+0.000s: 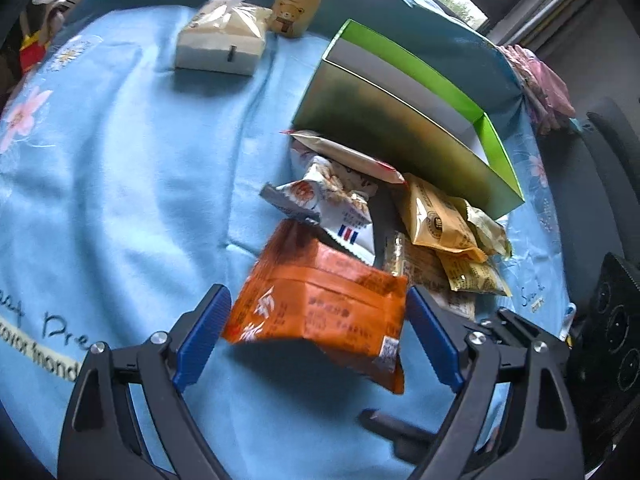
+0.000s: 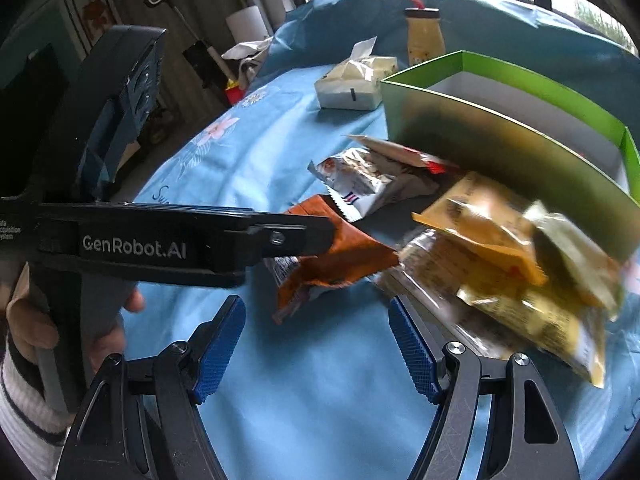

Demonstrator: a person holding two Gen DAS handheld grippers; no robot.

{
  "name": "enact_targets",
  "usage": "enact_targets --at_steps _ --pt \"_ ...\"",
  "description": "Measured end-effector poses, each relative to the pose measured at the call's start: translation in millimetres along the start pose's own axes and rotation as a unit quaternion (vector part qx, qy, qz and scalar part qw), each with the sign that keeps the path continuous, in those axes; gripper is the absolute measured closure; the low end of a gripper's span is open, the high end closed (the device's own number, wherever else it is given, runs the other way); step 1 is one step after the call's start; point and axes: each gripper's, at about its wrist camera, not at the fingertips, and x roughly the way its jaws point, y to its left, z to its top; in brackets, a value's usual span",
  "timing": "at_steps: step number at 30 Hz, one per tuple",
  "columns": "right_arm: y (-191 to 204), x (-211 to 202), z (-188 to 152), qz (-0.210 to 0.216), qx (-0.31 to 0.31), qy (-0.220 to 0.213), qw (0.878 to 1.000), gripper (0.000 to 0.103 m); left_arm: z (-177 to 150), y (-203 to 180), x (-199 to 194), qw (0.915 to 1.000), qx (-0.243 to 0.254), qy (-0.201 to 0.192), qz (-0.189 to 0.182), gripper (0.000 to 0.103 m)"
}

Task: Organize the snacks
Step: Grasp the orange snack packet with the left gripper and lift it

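An orange snack packet (image 1: 320, 308) lies between the blue pads of my left gripper (image 1: 318, 300), which stands wide open with small gaps on both sides. Behind it is a pile of snacks: a white packet (image 1: 332, 208) with red and blue stripes and yellow packets (image 1: 440, 220). A green open box (image 1: 400, 128) with a white inside stands just past them. In the right wrist view my right gripper (image 2: 318, 344) is open over bare blue cloth. The yellow packets (image 2: 480, 232) are beside its right finger. The left gripper (image 2: 316, 232) reaches in from the left over the orange packet (image 2: 336, 264).
A light blue flowered cloth (image 1: 120, 200) covers the table. At the back are a tissue pack (image 1: 220, 44) and a bear-print bottle (image 1: 298, 4). A black device (image 1: 616, 320) with round sockets is at the right edge. A person's hand (image 2: 24, 320) holds the left gripper.
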Motion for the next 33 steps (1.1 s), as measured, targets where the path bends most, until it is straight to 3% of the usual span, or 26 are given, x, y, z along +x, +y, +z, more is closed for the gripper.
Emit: enact_targets --at_steps 11,19,26,33 --pt "-2 22 14 0.01 0.019 0.009 1.0 0.029 3 8 8 0.9993 -0.008 0.013 -0.035 0.014" --pt "-8 27 21 0.016 0.031 0.004 0.999 0.038 3 9 10 0.9988 -0.017 0.014 -0.042 0.014" --pt "-5 26 20 0.025 0.025 -0.004 0.999 0.048 -4 5 10 0.999 -0.008 0.017 -0.04 0.025" --pt "-2 23 19 0.026 0.012 -0.012 1.0 0.052 -13 5 7 0.999 -0.013 0.012 -0.041 0.028"
